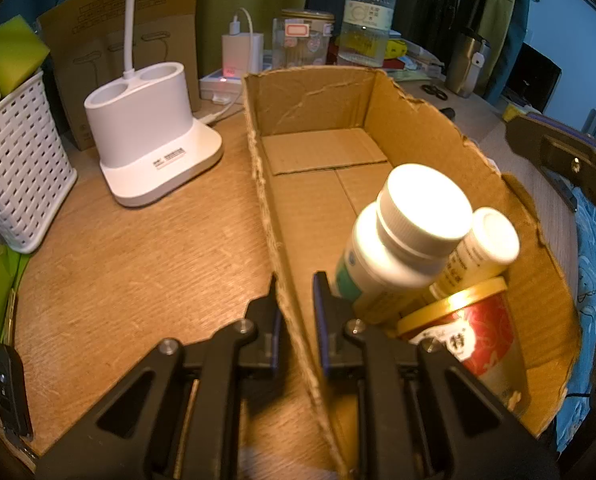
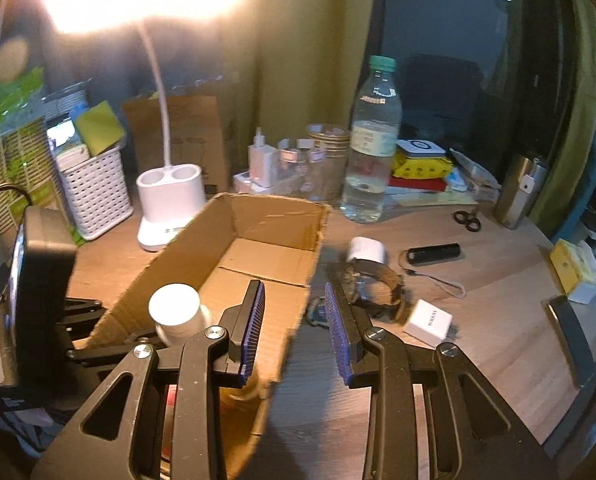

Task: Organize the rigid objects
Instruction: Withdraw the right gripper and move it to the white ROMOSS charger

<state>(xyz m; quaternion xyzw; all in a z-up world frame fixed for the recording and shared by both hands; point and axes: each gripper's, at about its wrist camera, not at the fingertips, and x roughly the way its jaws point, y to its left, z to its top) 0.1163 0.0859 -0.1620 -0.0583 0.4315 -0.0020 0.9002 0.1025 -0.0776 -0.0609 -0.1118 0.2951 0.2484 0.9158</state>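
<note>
An open cardboard box (image 1: pixel 321 160) lies on the wooden desk; it also shows in the right wrist view (image 2: pixel 258 224). Its near end holds a large white bottle (image 1: pixel 401 240), a small white bottle (image 1: pixel 481 252) and a red tub with a gold lid (image 1: pixel 469 328). My left gripper (image 1: pixel 296 304) straddles the box's left wall, jaws narrowly apart with the cardboard between them. My right gripper (image 2: pixel 294 308) is open and empty above the box's right wall. A wristwatch (image 2: pixel 373 284), a white tape roll (image 2: pixel 365 250), a white charger cube (image 2: pixel 427 322) and a black stick (image 2: pixel 433 254) lie right of the box.
A white lamp base (image 1: pixel 150 148), a white basket (image 1: pixel 14 160) and a car key (image 1: pixel 8 392) sit left of the box. A water bottle (image 2: pixel 371 140), jars, scissors (image 2: pixel 467 220) and a steel tumbler (image 2: pixel 517 192) stand behind.
</note>
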